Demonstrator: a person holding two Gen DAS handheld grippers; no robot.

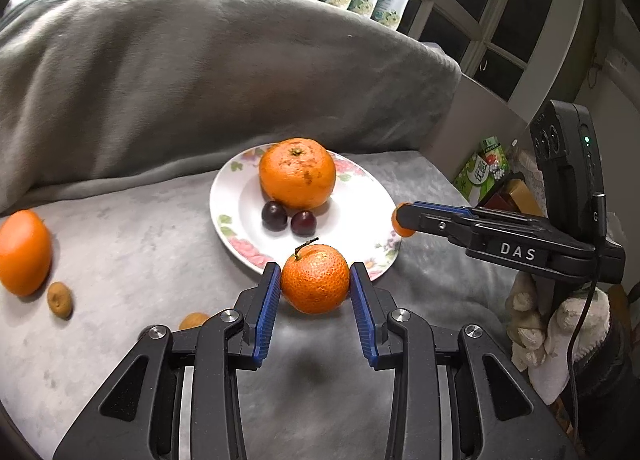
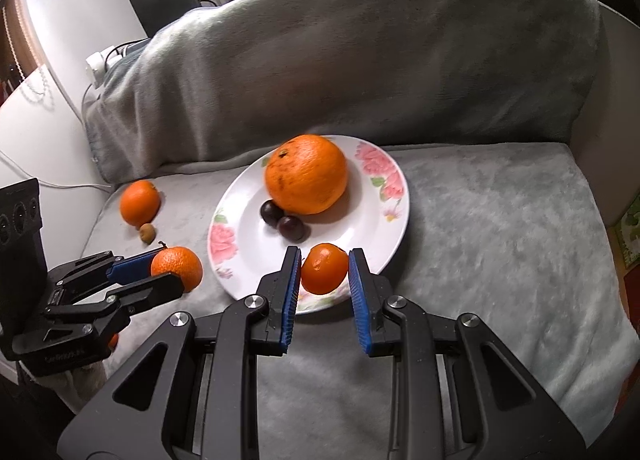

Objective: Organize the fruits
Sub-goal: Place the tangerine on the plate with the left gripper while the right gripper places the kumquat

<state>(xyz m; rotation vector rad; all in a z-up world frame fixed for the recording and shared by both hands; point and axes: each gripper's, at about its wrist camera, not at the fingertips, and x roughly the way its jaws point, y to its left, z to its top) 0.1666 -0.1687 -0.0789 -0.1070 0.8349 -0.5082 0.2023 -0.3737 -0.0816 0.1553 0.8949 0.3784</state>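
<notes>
A white floral plate (image 1: 352, 227) (image 2: 240, 256) lies on the grey blanket and holds a large orange (image 1: 297, 173) (image 2: 306, 173) and two dark cherries (image 1: 288, 217) (image 2: 284, 219). My left gripper (image 1: 315, 280) (image 2: 168, 272) is shut on a stemmed mandarin (image 1: 315, 279) (image 2: 178, 266) just off the plate's near rim. My right gripper (image 2: 324, 270) (image 1: 402, 219) is shut on a small orange fruit (image 2: 324, 268) (image 1: 400, 228) held over the plate's edge.
Another orange (image 1: 25, 252) (image 2: 140, 201) and a small brown fruit (image 1: 60, 300) (image 2: 147, 233) lie on the blanket to the left. A second small fruit (image 1: 193, 320) sits by my left fingers. A blanket-covered backrest (image 1: 200, 71) rises behind; boxes (image 1: 486, 163) stand at the right.
</notes>
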